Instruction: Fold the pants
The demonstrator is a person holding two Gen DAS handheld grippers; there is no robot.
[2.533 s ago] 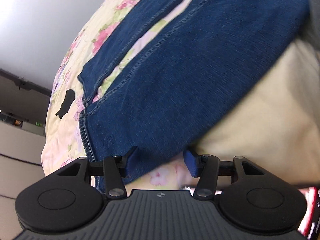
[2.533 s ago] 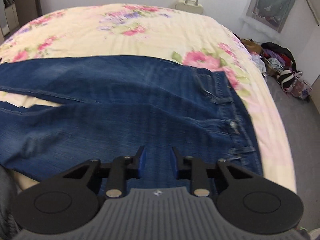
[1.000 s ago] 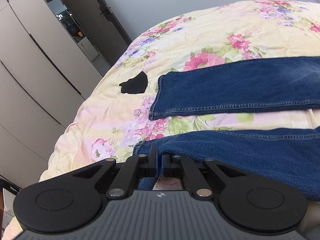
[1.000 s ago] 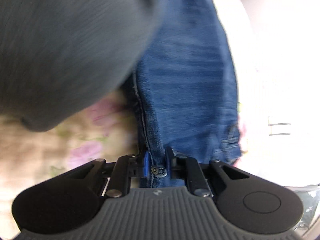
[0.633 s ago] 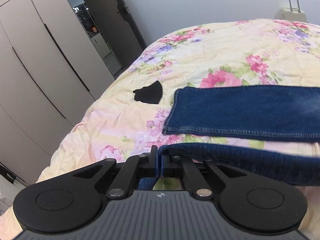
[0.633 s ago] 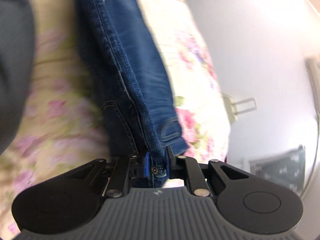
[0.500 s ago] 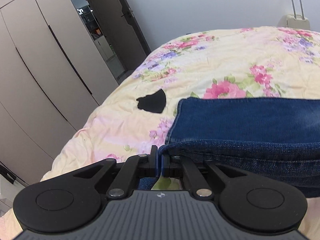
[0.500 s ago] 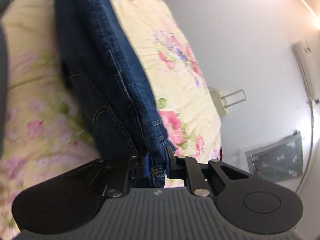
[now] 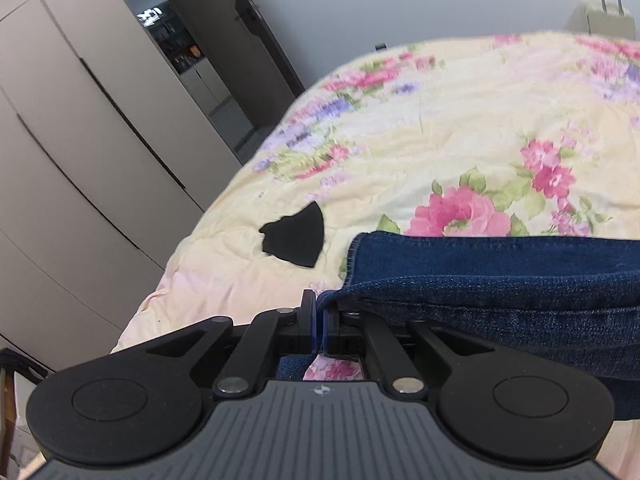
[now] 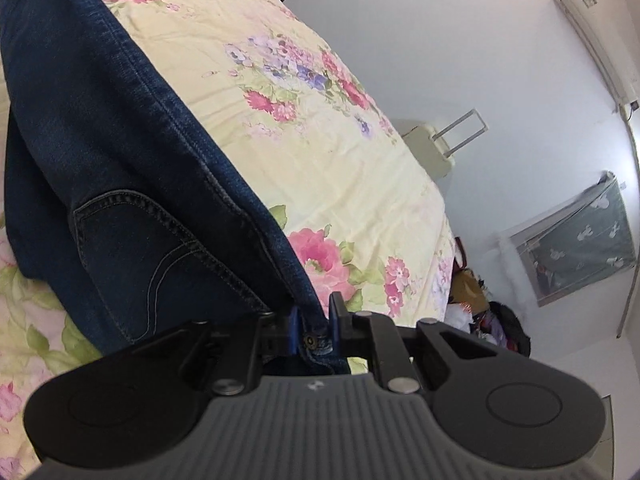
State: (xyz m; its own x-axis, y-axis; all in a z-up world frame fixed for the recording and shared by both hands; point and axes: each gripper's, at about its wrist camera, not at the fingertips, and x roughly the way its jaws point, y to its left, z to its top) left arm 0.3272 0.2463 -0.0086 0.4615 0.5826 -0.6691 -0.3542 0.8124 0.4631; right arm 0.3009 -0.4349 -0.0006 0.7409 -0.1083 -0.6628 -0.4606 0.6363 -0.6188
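Dark blue jeans [image 9: 500, 280] lie on a floral bedspread [image 9: 440, 140]. In the left wrist view my left gripper [image 9: 319, 322] is shut on the hem end of the near leg, which is lifted over the other leg lying flat behind it. In the right wrist view my right gripper [image 10: 313, 326] is shut on the waistband by its metal button [image 10: 309, 341]. The jeans [image 10: 120, 160] hang from it in a fold, back pocket [image 10: 132, 248] showing. The bedspread [image 10: 320, 120] spreads beyond them.
A small black piece of cloth [image 9: 294, 234] lies on the bed left of the hem. Beige wardrobe doors [image 9: 60, 140] and an open doorway [image 9: 188, 52] stand at the left. A suitcase [image 10: 434, 146] stands behind the bed, and a heap of clothes [image 10: 492, 320] lies on the floor.
Both grippers have lifted their ends of the jeans and carried them across the bed. The near leg now lies over the far leg. The right wrist view has rolled round.
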